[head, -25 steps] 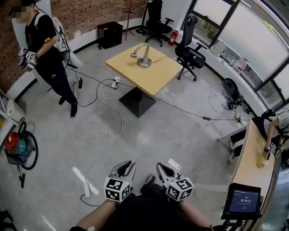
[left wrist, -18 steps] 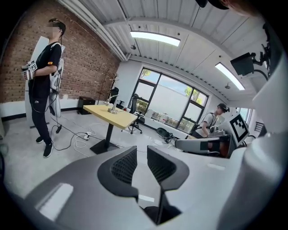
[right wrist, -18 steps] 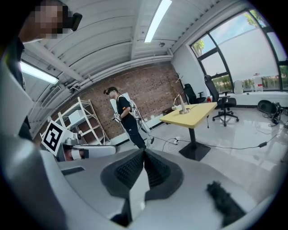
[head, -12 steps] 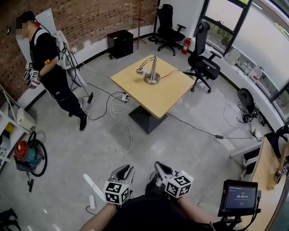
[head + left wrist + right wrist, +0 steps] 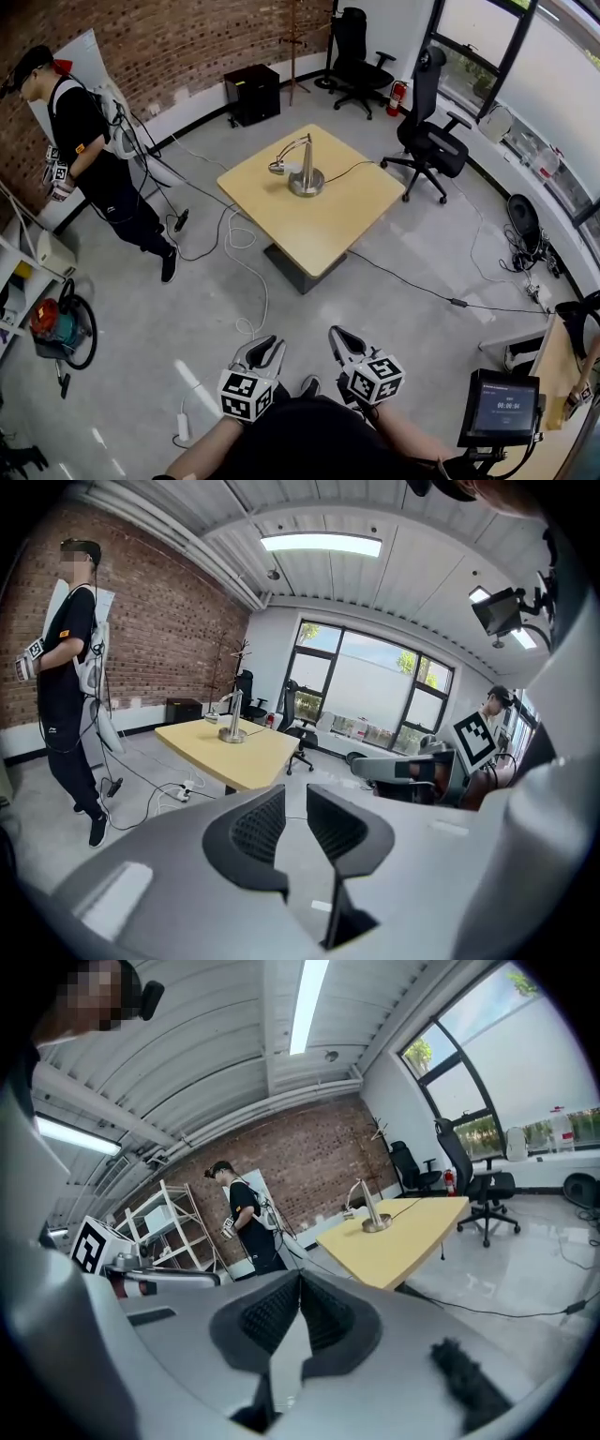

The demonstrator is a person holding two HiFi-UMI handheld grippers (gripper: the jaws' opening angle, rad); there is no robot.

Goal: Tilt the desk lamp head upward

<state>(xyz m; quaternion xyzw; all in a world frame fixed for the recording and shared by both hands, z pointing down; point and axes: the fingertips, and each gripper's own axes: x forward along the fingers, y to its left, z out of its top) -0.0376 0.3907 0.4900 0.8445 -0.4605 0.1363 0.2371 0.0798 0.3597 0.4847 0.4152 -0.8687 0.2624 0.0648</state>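
While left tongs [image 5: 265, 345] (narrow slit, empty) & right tongs [image 5: 339, 336] (pressed together, empty) hang by the body, desk lamp [image 5: 305, 171] stands well ahead on the surface [image 5: 337, 223]. Best: step past floor cable [image 5: 236, 240], reach from near edge, nudge lamp head [image 5: 279, 168] up from below. Open floor around; chair [image 5: 435, 152] beyond far side.

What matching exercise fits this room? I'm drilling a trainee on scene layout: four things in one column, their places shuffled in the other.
Things
1. desk lamp
2. black cabinet
3. red and teal vacuum
4. lit screen

Places
A. against the brick wall
B. on the floor, far left of the head view
C. on the yellow table
D. bottom right corner of the head view

Pairs: 1-C, 2-A, 3-B, 4-D
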